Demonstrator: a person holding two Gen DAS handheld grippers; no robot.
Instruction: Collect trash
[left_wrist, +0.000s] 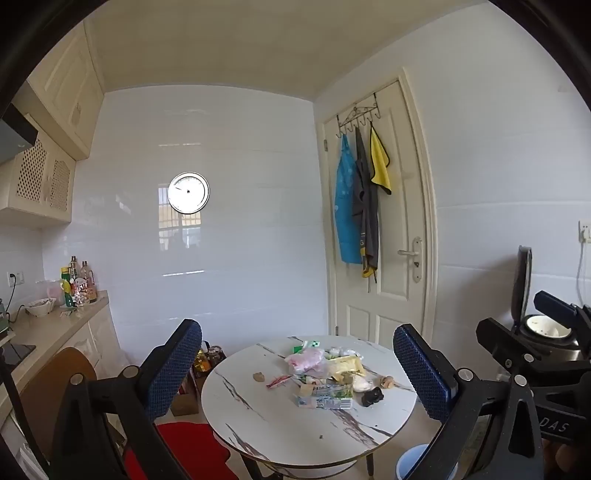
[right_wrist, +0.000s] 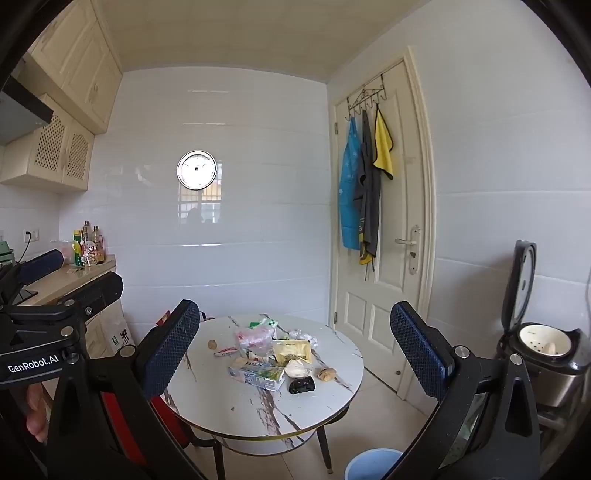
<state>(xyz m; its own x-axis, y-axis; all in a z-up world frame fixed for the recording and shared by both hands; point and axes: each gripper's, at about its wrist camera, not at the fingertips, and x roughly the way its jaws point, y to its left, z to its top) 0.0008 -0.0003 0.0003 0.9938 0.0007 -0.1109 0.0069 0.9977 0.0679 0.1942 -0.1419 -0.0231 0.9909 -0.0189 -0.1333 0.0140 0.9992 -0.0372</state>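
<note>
A pile of trash lies on the round marble-patterned table (left_wrist: 266, 417) (right_wrist: 221, 398): a pink plastic bag (left_wrist: 306, 360) (right_wrist: 255, 338), a green-and-white carton (left_wrist: 325, 398) (right_wrist: 258, 374), a yellow packet (right_wrist: 291, 350), a black crumpled piece (left_wrist: 372, 398) (right_wrist: 302, 386), a red wrapper (left_wrist: 277, 381) and small brown scraps. My left gripper (left_wrist: 295, 365) is open and empty, held back from the table. My right gripper (right_wrist: 295, 350) is open and empty too, also short of the table. A light blue bin (right_wrist: 369, 465) (left_wrist: 410, 461) stands on the floor by the table's near right.
A red chair (left_wrist: 184, 450) sits at the table's left. A counter (left_wrist: 48, 328) with bottles runs along the left wall. An open rice cooker (right_wrist: 543, 350) stands at right. A white door (right_wrist: 384, 229) with hanging cloths is behind the table.
</note>
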